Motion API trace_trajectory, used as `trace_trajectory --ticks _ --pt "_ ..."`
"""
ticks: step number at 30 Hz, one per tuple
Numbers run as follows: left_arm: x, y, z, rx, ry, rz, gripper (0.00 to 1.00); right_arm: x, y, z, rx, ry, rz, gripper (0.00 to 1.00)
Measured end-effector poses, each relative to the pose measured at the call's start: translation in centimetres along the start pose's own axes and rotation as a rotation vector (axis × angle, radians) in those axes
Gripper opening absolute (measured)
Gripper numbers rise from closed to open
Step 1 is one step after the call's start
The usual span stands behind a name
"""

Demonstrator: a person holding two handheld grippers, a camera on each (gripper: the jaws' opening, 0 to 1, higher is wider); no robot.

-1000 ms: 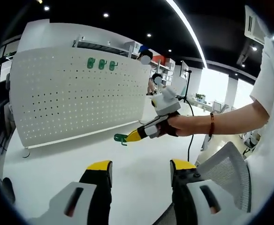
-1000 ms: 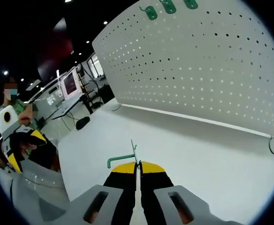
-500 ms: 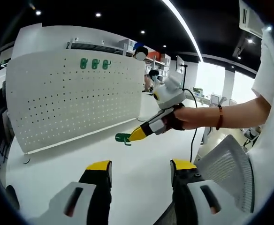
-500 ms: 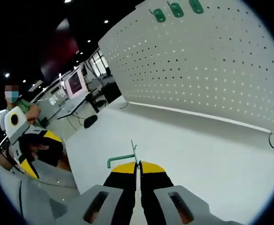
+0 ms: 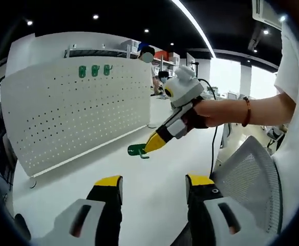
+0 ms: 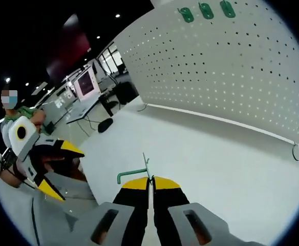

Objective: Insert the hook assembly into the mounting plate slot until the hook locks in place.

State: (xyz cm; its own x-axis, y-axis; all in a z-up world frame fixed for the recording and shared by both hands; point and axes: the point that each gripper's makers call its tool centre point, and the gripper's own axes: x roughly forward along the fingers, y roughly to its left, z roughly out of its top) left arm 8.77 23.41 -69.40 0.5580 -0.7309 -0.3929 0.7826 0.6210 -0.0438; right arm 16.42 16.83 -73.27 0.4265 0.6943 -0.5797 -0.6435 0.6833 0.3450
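No legible text, labels or numbers on anything in either view.

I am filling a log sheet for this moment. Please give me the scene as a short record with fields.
held item: green hook, between the shut jaws of the right gripper
left gripper: jaws open, holding nothing
target: white pegboard, standing upright on the white table
already mounted: three green hooks near the pegboard's top edge
hook to pegboard: apart, not yet inserted
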Motion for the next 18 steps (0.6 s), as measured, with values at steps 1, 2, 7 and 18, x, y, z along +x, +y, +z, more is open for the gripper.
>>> trace_trajectory --ticks 1,2,7,18 --pt "0.1 -0.1 0.1 0.007 -0.001 0.005 0.5 0.0 0.4 -0.1 -0.011 0.004 0.006 0.0" --pt "0.1 0.1 0.3 0.036 -0.01 0.023 0.48 0.0 0.6 -0.2 -0.009 0.011 0.008 0.0" --pt "0.2 -0.3 0.6 0.136 -0.001 0.036 0.44 0.1 2.3 -0.5 0.008 0.042 0.06 0.0" --pt "0.1 -0.2 0.1 0.248 0.045 0.077 0.39 0.0 4.1 -0.7 0.038 0.063 0.11 0.0"
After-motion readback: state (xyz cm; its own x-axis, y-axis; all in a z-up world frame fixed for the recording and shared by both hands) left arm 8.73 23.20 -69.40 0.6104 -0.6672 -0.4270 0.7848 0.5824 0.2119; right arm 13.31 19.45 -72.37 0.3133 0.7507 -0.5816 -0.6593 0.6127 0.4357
